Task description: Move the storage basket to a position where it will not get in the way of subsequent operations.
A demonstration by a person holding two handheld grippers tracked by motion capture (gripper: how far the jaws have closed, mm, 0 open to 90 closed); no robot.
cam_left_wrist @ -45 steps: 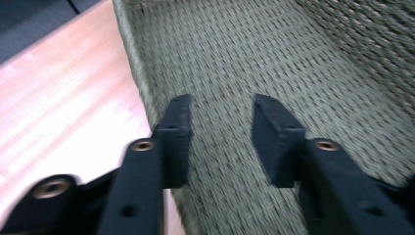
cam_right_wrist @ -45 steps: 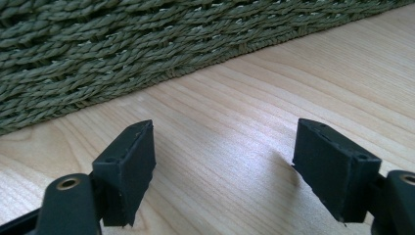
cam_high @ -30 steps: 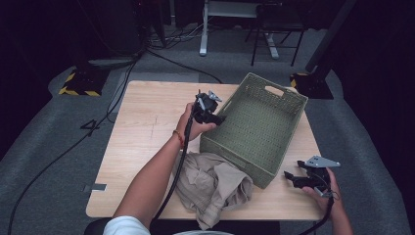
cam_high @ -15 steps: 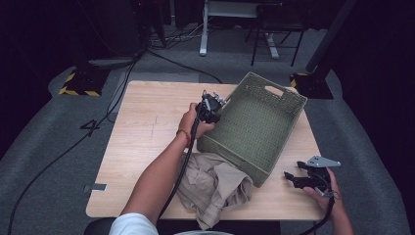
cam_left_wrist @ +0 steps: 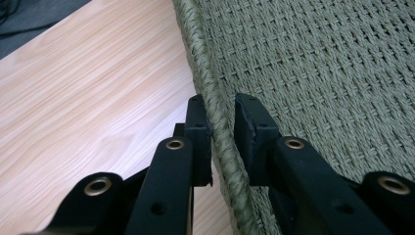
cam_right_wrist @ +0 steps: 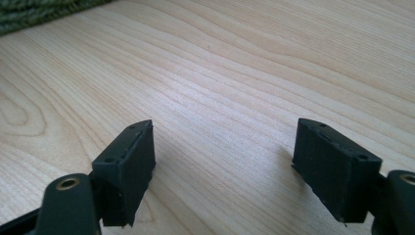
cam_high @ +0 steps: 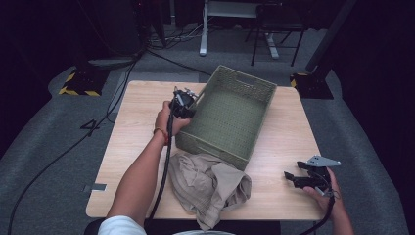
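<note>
Since the earlier high view, the left gripper (cam_high: 185, 99) has travelled along the basket's left wall toward the far side of the table, and its jaws have just been closing, with the woven rim between them. At present the left gripper view shows both pads (cam_left_wrist: 199, 139) set against the braided rim (cam_left_wrist: 219, 128) of the green woven basket (cam_high: 230, 115), one outside and one inside, so the grip on the wall appears made. The basket stands on the wooden table (cam_high: 134, 142), angled, its interior bare. Just in front of its near corner lies the crumpled beige garment (cam_high: 208, 183), touching or nearly touching the basket wall; contact cannot be confirmed. The right gripper (cam_high: 298, 178) rests low at the table's right near edge, well apart from both items, jaws spread wide with bare tabletop (cam_right_wrist: 220, 98) between them and nothing held. Assessment: the work stands at an early stage. The basket is secured at one wall, presumably for steadying or repositioning; the garment is untouched and outside the basket, and, in the inspector's judgement, handling the garment remains entirely outstanding.
</note>
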